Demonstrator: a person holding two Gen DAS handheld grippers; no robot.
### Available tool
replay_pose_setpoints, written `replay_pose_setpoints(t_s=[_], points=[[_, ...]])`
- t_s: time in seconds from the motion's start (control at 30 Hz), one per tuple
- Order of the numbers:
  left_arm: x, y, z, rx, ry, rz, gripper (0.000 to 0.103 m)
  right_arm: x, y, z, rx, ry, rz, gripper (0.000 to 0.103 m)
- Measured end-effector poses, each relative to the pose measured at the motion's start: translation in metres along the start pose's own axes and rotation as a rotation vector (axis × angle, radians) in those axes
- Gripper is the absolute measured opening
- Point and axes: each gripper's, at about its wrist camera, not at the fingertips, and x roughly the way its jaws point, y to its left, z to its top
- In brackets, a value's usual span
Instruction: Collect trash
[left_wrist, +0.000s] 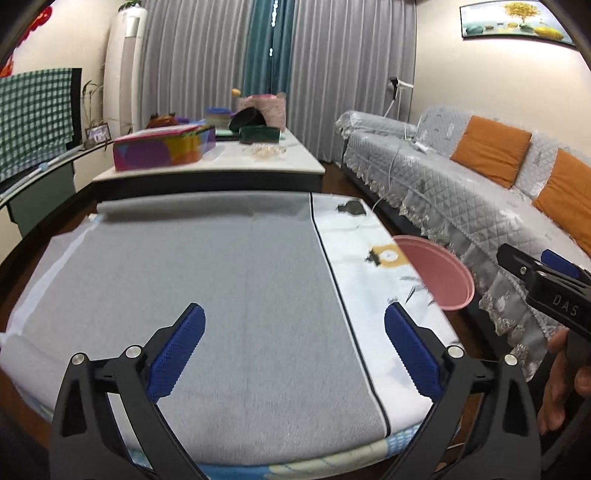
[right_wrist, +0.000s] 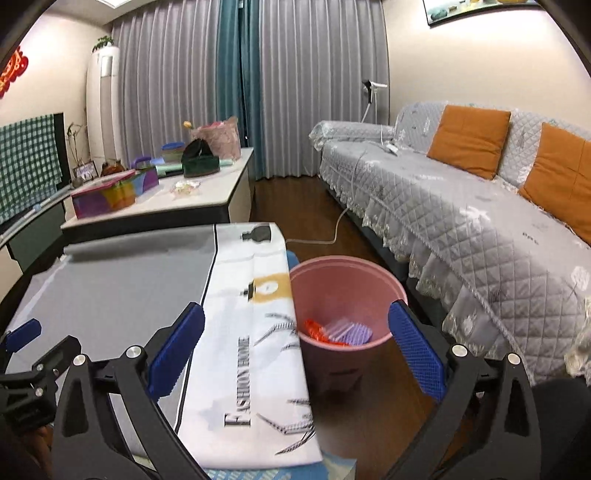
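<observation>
A pink bin (right_wrist: 345, 295) stands on the floor at the right side of the cloth-covered table (right_wrist: 122, 280). Inside it lie an orange-red wrapper (right_wrist: 319, 332) and a purple ribbed piece (right_wrist: 352, 332). My right gripper (right_wrist: 295, 341) stands open, with nothing between its blue pads, over the table's right edge and the bin. My left gripper (left_wrist: 295, 343) is open too, above the grey cloth (left_wrist: 207, 280), its pads holding nothing. In the left wrist view the bin (left_wrist: 436, 273) shows at the right, and the right gripper's body (left_wrist: 546, 284) with a hand below it.
A low white table (right_wrist: 207, 199) behind carries a colourful box (right_wrist: 110, 195), a dark green case (right_wrist: 201, 164), a crumpled clear wrapper (right_wrist: 186, 188) and other items. A grey-covered sofa (right_wrist: 461, 221) with orange cushions runs along the right. A white cable (right_wrist: 325, 238) lies on the wooden floor.
</observation>
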Motion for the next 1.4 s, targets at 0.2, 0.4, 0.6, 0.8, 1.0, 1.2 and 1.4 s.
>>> replay_pose_setpoints(t_s=[0.2,0.4,0.6,0.8,1.0,1.2,1.4], points=[[0.007,0.005,-0.007,-0.01,0.019,0.015,0.095,0.008,0.01,-0.009,-0.027,0.018,0.001,0.098],[0.007,0.005,-0.004,-0.018,0.002,0.047,0.095,0.016,0.01,-0.014,-0.019,0.033,-0.006,0.098],[0.012,0.006,-0.004,-0.033,0.013,0.06,0.095,0.016,0.01,-0.015,-0.029,0.026,-0.012,0.098],[0.014,0.009,-0.006,-0.041,0.018,0.076,0.095,0.017,0.01,-0.015,-0.027,0.024,-0.008,0.098],[0.016,0.009,-0.007,-0.04,0.024,0.078,0.095,0.019,0.015,-0.016,-0.038,0.022,-0.004,0.098],[0.017,0.01,-0.007,-0.044,0.023,0.079,0.095,0.021,0.017,-0.015,-0.037,0.028,-0.006,0.098],[0.018,0.009,-0.007,-0.039,0.021,0.075,0.095,0.022,0.017,-0.015,-0.038,0.029,-0.006,0.098]])
